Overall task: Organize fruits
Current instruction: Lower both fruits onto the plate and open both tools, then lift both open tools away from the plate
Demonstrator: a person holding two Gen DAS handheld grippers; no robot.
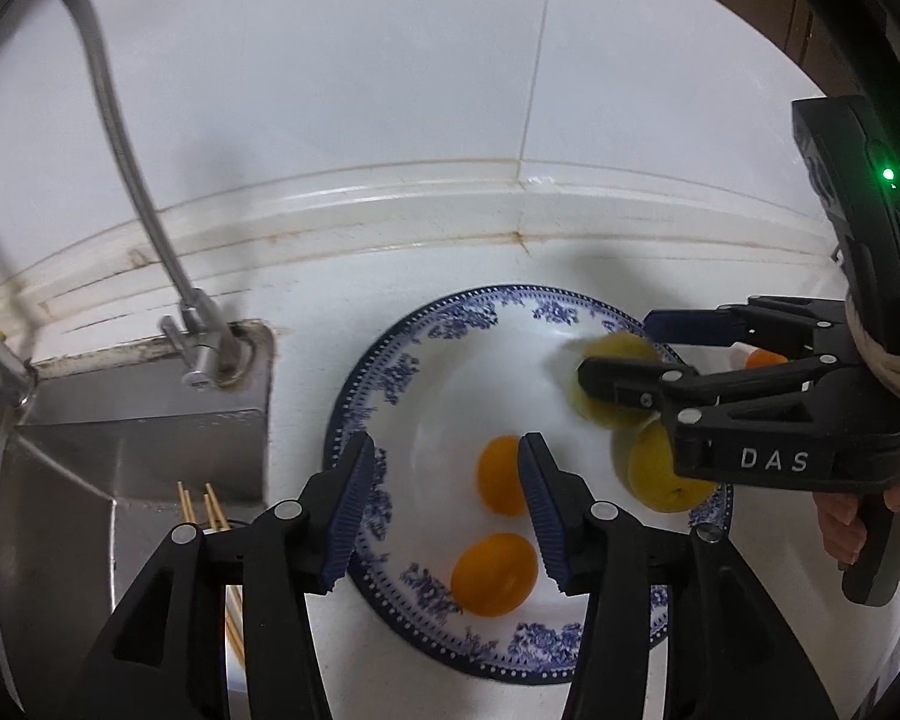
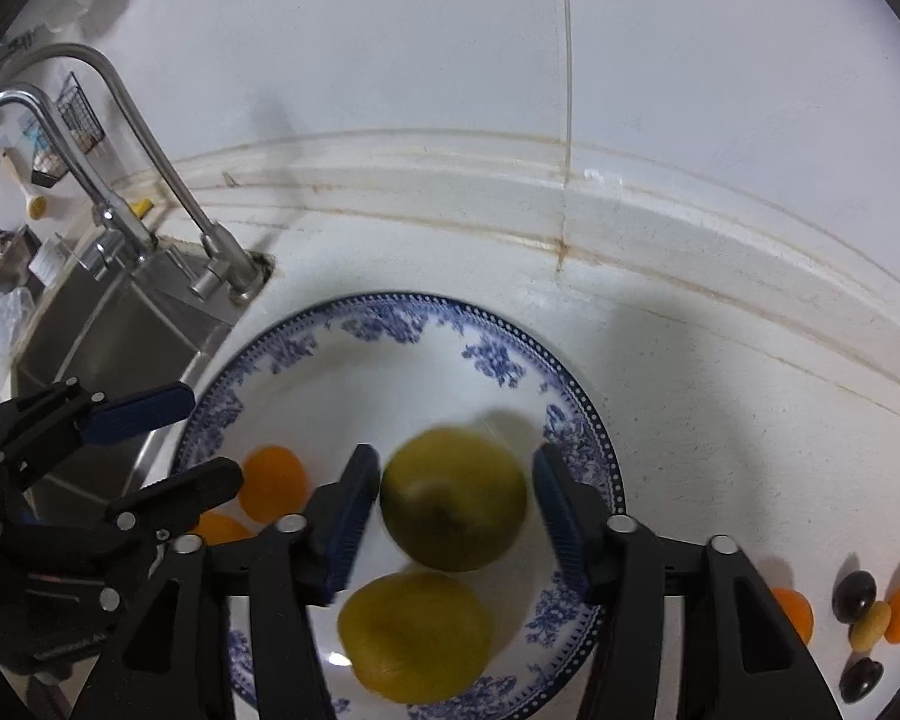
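Two oranges point(image 1: 498, 540) lie on the plate point(image 1: 390, 378) by the wide-open left gripper point(image 1: 444, 513), one half hidden behind its right finger. Beyond, the right gripper point(image 2: 453, 519) stands open around a blurred yellow fruit point(image 2: 453, 498), untouched; a second point(image 2: 414, 636) lies nearer.

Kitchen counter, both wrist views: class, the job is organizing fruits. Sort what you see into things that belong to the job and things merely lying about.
Belongs to the job:
blue-patterned plate
two yellow-green fruits
two orange fruits on the plate
loose small fruits on the counter
left gripper
right gripper

Just lying about:
faucet
sink
chopsticks
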